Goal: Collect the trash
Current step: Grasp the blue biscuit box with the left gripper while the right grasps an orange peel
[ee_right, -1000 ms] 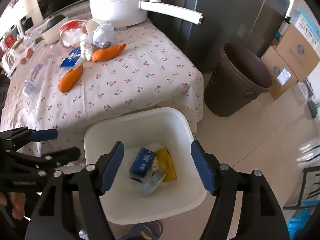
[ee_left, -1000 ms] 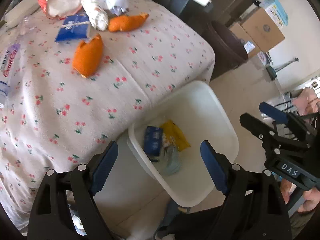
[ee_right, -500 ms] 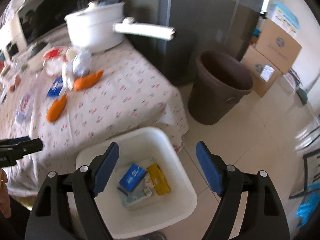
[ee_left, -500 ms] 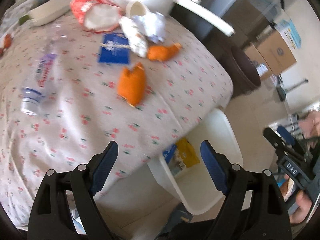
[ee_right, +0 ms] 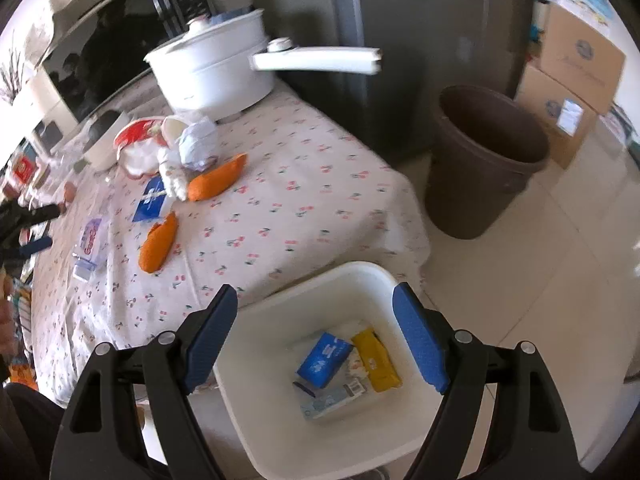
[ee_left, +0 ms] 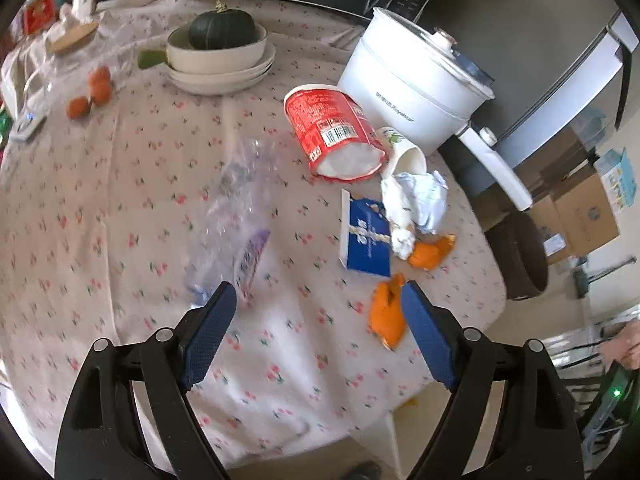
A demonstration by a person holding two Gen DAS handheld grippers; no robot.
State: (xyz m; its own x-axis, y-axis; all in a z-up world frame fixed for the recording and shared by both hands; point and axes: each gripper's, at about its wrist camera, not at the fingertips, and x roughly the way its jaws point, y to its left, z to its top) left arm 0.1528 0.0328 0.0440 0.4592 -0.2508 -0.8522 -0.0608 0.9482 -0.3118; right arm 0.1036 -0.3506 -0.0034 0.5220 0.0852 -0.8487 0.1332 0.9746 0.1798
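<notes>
The left gripper (ee_left: 316,332) has swung away from the white bin (ee_right: 248,380) on the floor and now looks down on the surface (ee_left: 120,208). The right gripper (ee_right: 314,332) has hardly shifted, though its jaws have just been opening a little further, with nothing between them; it hangs over the bin. Both pairs of fingers stand wide apart and hold nothing.

Already in the bin lie a blue packet (ee_right: 325,364), a yellow packet (ee_right: 376,360) and some flattened wrapping.

Nearest the left gripper, just beyond its left finger, lies a crushed clear bottle (ee_left: 236,224), blurred in this view. By its right finger is an orange peel (ee_left: 386,316), with a blue carton (ee_left: 366,236), a second orange peel (ee_left: 432,252) and crumpled paper (ee_left: 424,200) past it. Further off are a tipped red cup (ee_left: 332,132) and a paper cup (ee_left: 404,152).

The likely step is picking the next piece. To do it well, choose one item lying apart, probably the near peel or the bottle, centre it between the fingers, come down nearly to the cloth and close firmly. Avoid pinching the tablecloth. The bottle may slip or spring; grip it across its flattened body.
</notes>
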